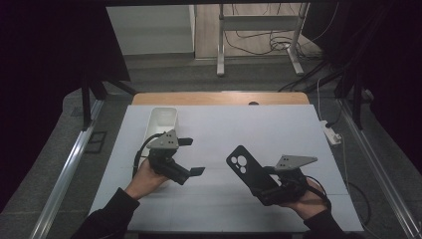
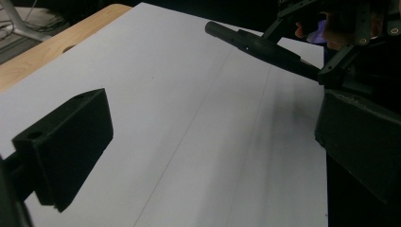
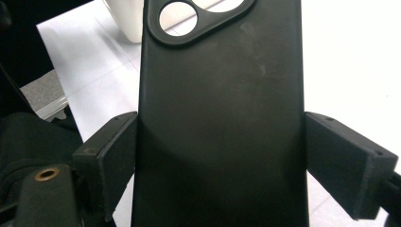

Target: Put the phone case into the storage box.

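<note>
Right tool (image 1: 271, 180) of mine was pinching a black phone case (image 1: 247, 169) across its width, one blocky black jaw pressed flat against each long edge, as the right gripper view showed plainly. That case (image 3: 220, 118) was matte, smooth and slightly scuffed, a rounded rectangle with a raised camera surround at its top and round cut-outs through which the white surface showed. In the high view it sat in the lower right of centre, tilted up and leftward from my right hand (image 1: 308, 199), lifted off the desk (image 1: 239, 124). My left tool (image 1: 191, 157) sat left of centre in that view, its jaws spread wide with nothing between them; in the left gripper view the two chunky, hard-edged black blocks stood far apart over bare white sheet. The desk wore a smooth white covering with faint fold lines, a strip of pale wood showing along its far edge. A white, rounded rectangular bin (image 1: 161, 122) stood in the upper left of the sheet, just above my left tool.
</note>
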A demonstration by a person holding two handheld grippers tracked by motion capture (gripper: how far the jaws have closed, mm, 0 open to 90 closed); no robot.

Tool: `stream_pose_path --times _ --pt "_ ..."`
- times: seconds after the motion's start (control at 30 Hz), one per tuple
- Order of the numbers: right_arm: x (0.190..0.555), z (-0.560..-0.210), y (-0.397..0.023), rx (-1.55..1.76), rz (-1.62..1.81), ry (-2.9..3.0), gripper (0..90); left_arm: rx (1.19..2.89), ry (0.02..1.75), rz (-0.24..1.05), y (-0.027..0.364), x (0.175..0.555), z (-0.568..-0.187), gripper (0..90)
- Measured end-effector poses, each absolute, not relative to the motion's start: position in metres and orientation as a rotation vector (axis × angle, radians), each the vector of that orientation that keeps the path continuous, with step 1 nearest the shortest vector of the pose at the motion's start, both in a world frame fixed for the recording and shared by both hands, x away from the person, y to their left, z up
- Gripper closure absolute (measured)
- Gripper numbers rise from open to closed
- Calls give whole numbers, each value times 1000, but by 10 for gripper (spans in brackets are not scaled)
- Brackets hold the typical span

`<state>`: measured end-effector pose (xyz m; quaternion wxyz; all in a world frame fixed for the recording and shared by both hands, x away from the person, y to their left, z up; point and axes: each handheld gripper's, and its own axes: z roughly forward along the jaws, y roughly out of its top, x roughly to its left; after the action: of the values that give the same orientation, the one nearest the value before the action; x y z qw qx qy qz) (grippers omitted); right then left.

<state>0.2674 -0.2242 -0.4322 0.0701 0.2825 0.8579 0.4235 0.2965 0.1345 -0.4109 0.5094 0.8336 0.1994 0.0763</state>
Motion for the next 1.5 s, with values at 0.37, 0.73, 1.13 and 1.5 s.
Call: stream_pose_path --times 0.37,0.73,1.13,1.5 --pt "266 -434 -215 765 1313 2599 142 2020 432 177 126 287 -416 0" --pt "264 -437 -202 650 1394 2654 142 2001 401 148 130 276 -420 0" --pt "263 -435 -190 556 1476 2673 142 2003 357 98 126 276 -423 0" --pt "262 -433 -180 488 1556 2692 141 1979 311 50 124 278 -423 0"
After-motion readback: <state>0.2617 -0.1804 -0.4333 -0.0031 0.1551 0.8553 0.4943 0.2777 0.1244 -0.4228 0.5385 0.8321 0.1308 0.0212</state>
